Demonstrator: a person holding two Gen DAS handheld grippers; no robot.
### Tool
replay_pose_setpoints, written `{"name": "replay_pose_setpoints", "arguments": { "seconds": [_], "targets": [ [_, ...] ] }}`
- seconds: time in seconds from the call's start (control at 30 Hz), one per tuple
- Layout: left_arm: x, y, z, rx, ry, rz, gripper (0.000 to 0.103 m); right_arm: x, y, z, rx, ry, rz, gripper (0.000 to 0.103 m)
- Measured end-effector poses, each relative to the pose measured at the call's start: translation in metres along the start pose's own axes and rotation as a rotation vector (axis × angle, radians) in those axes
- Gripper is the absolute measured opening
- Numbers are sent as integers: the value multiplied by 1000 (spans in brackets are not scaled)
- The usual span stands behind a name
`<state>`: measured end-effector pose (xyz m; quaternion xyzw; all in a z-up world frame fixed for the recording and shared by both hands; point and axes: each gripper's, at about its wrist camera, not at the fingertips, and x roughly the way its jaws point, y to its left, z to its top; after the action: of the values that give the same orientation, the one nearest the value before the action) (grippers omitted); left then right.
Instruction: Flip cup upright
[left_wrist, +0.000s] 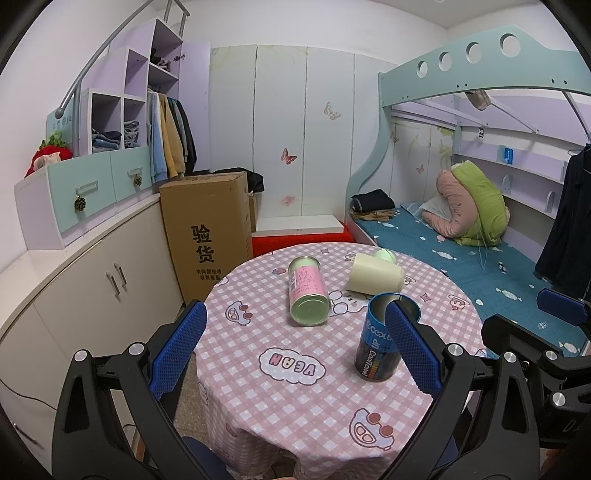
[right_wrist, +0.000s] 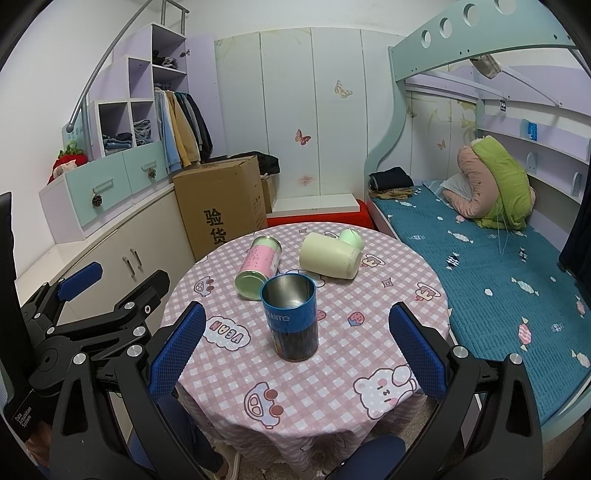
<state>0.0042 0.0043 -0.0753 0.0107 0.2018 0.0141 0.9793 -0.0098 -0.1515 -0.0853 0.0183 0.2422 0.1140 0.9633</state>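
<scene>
A blue tin cup stands upright, mouth up, on the round table. A pink and green can lies on its side behind it. A cream cup lies on its side to the right of the can, with a green piece behind it. My left gripper is open and empty, its right finger just right of the blue cup. My right gripper is open and empty, with the blue cup between its fingers' lines, apart from both.
A cardboard box stands left behind the table. Cabinets run along the left wall. A bunk bed with a teal cover lies to the right. The other gripper shows at each view's edge.
</scene>
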Motion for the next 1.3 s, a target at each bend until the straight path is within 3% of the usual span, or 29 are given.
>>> {"name": "replay_pose_setpoints", "arguments": {
  "seconds": [0.77, 0.93, 1.3],
  "targets": [
    [3, 3, -3, -8, 5, 2, 97, 1, 1, 1, -1, 4, 0, 96],
    [-1, 5, -6, -5, -40, 28, 97, 2, 2, 1, -1, 6, 4, 96],
    [-3, 4, -5, -5, -37, 25, 97, 3, 2, 1, -2, 4, 3, 96]
  ]
}}
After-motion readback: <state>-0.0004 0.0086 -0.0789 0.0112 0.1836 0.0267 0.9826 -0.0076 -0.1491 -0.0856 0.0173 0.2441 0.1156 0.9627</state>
